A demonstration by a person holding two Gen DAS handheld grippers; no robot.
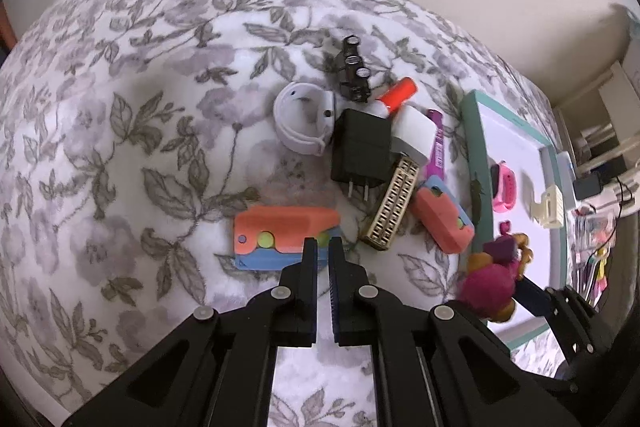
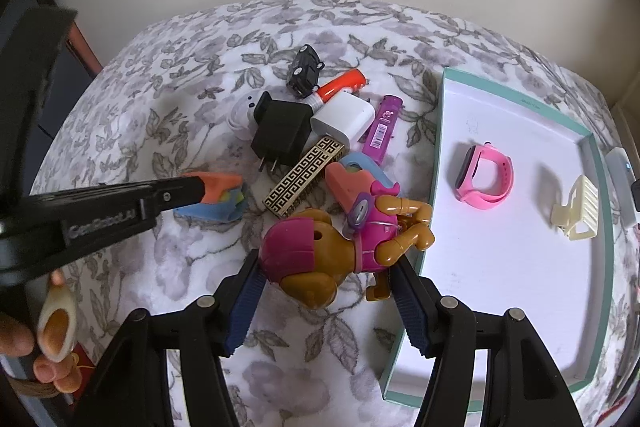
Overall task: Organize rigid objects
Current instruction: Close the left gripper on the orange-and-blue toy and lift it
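Black jaws of the left gripper (image 1: pixel 322 247) stand nearly pressed together, their tips pinching the near edge of an orange-and-blue folding toy (image 1: pixel 280 237) that lies on the flowered bedspread (image 1: pixel 120 147); seen from the right wrist, the same jaws reach in from 9 o'clock and close on that toy's end. Blue-padded jaws of the right gripper (image 2: pixel 326 279) are spread wide and clamp a brown-and-magenta toy dog (image 2: pixel 328 251) between them, one pad at its head and the other at its hind legs. At 12 o'clock from the dog lies a loose heap: a gold-and-black patterned box (image 2: pixel 304 179), a second orange-and-blue toy (image 2: pixel 352 175) touching the dog, a black plug adapter (image 2: pixel 282 135) with its prongs toward the camera, a white charger (image 2: pixel 342 121), a purple lighter (image 2: pixel 382 129), an orange-capped tube (image 2: pixel 342 85), a black toy car (image 2: pixel 306 69) farthest away, and a white ring-shaped band (image 1: pixel 304 123) just beside the adapter at its 9 o'clock. At 3 o'clock from the dog rests a shallow white tray with a teal rim (image 2: pixel 440 147), its near-left edge just beside the dog's paws. Inside it, well apart from each other, lie a pink watch (image 2: pixel 484 179) and a cream hair clip (image 2: pixel 576 207). A person's fingers (image 2: pixel 48 367) show at 8 o'clock in the right wrist view.
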